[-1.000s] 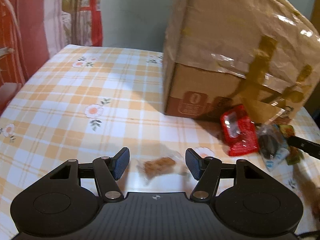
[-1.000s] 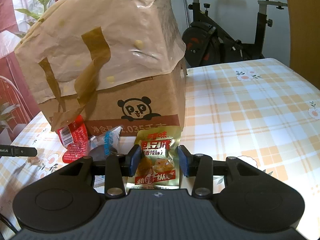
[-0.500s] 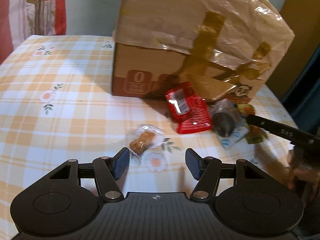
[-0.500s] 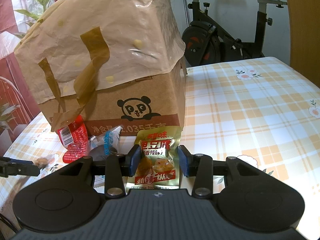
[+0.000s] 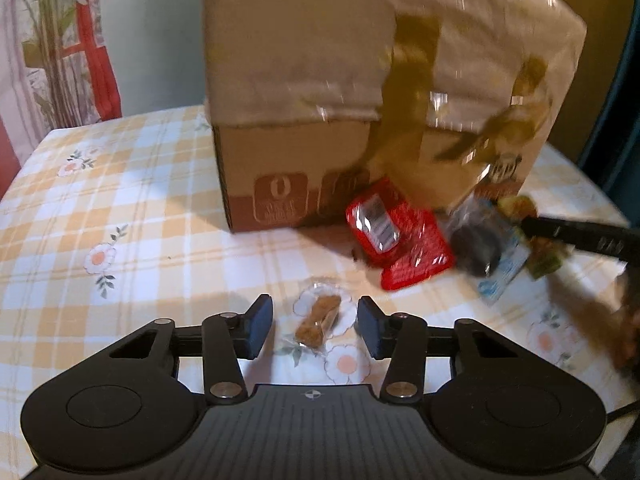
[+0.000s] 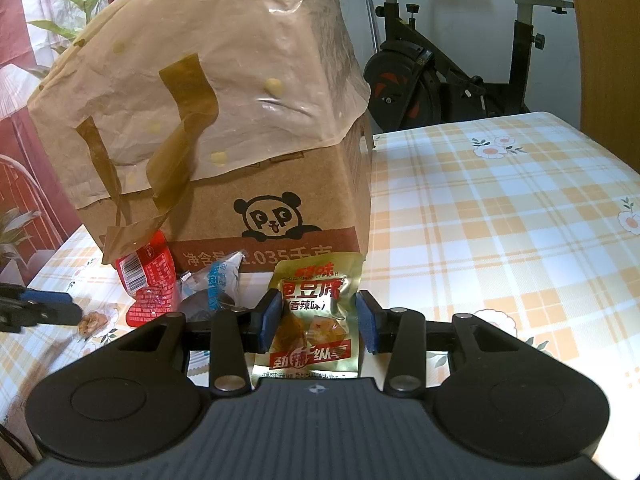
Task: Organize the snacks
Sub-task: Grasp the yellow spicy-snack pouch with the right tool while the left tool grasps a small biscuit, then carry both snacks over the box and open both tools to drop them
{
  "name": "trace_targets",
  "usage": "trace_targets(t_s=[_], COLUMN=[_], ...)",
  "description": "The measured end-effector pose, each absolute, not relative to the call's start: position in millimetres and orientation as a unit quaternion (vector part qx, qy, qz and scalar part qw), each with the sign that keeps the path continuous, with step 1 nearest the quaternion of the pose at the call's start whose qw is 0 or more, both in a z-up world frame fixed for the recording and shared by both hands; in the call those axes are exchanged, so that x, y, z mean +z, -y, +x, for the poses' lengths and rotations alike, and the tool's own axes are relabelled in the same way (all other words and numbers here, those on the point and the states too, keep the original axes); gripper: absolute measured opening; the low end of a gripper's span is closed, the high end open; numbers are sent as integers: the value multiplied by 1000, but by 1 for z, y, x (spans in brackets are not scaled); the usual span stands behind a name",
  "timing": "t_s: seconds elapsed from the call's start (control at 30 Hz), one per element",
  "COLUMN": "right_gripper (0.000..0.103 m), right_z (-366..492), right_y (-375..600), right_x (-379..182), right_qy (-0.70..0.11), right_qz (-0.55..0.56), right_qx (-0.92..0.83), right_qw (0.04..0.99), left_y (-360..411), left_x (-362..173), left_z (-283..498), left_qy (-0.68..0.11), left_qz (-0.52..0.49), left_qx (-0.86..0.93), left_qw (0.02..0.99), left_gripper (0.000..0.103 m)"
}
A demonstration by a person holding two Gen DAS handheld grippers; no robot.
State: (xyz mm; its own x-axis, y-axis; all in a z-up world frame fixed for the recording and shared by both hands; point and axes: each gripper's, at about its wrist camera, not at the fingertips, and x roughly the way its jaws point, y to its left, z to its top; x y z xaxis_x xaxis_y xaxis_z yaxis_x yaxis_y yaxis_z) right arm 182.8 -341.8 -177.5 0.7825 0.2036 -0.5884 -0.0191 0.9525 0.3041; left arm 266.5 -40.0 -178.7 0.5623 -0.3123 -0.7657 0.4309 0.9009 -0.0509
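A small brown snack in a clear wrapper [image 5: 318, 318] lies on the checked tablecloth between the pads of my left gripper [image 5: 314, 328]. Its jaws are closing, with a gap still showing on each side of the snack. My right gripper [image 6: 318, 316] is shut on a gold snack pouch [image 6: 316, 280], with both pads against its edges. Left of the pouch lie a red packet [image 6: 148, 280] and a dark snack in a blue-white wrapper [image 6: 216, 288]. In the left wrist view the red packet [image 5: 396, 240] and the dark snack [image 5: 480, 248] lie at the foot of the box.
A large cardboard box [image 5: 300, 160] draped with a taped plastic sheet stands just behind the snacks. The table [image 5: 120, 220] stretches off to the left of it. A hand [image 5: 624, 320] shows at the right edge. An exercise bike [image 6: 440, 80] stands beyond the table.
My left gripper has swung over the brown snack, which now sits between its pads, and the jaws have narrowed. The right gripper and the gold pouch have not moved.
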Motion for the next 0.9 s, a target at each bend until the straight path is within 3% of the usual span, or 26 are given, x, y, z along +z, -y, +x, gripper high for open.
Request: trace_targets(t_s=[0.07, 0.1, 0.13, 0.5, 0.9], right_gripper=[43, 43, 43, 43, 43], right_z=[183, 183, 183, 182, 169], right_y=[341, 341, 341, 341, 346], right_x=[-178, -178, -179, -178, -169], right_qy=[-325, -325, -325, -321, -287], right_qz=[144, 144, 145, 151, 163], right_qx=[60, 60, 60, 62, 55], right_qw=[933, 933, 933, 933, 942], left_y=[41, 39, 38, 17, 21], left_x=[-183, -183, -183, -164, -153], left_z=[264, 262, 260, 227, 217], left_qy=[-411, -404, -401, -375, -364], left_qz=[83, 90, 86, -50, -75], left_qx=[-202, -193, -188, -150, -156], left_qw=[885, 890, 892, 914, 915], left_gripper=[36, 19, 18, 17, 17])
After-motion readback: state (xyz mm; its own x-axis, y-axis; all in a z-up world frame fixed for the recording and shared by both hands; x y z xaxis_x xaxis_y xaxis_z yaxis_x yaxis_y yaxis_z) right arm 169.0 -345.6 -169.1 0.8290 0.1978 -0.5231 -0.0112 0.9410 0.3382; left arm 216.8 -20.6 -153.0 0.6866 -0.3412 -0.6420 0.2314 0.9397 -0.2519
